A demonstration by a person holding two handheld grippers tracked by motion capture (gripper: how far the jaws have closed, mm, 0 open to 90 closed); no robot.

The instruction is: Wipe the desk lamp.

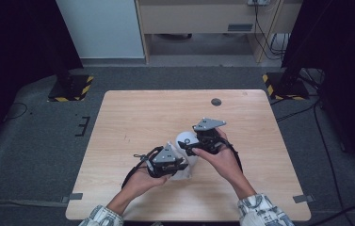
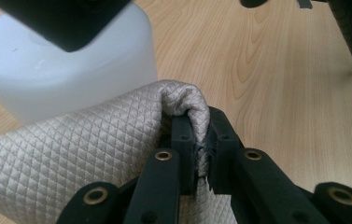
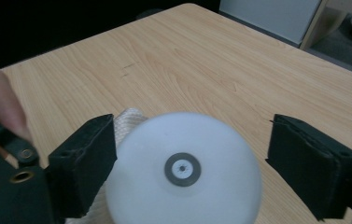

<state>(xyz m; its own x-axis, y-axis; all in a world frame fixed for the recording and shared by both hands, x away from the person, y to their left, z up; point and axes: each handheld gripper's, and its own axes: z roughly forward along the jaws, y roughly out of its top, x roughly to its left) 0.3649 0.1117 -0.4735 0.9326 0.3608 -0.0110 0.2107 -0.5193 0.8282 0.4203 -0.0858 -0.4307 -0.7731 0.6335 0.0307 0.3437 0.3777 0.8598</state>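
Note:
A white translucent round container [image 1: 186, 139] stands near the table's middle, its top [image 3: 183, 186] bearing a small grey disc. A beige quilted cloth [image 2: 85, 154] lies against the container [image 2: 71, 74], and its edge also peeks out beside the container [image 3: 126, 117]. My left gripper [image 2: 201, 140] is shut on a folded edge of the cloth, just in front of and left of the container [image 1: 183, 165]. My right gripper [image 3: 197, 161] is open, a jaw on each side of the container's top with a gap on the right [image 1: 190, 147].
The wooden table [image 1: 133, 113] has a dark round grommet [image 1: 216, 101] at the back right. Stand bases with yellow-black tape sit on the floor beyond the back corners [image 1: 70, 88] [image 1: 282, 86]. A shelf unit [image 1: 198, 19] stands behind.

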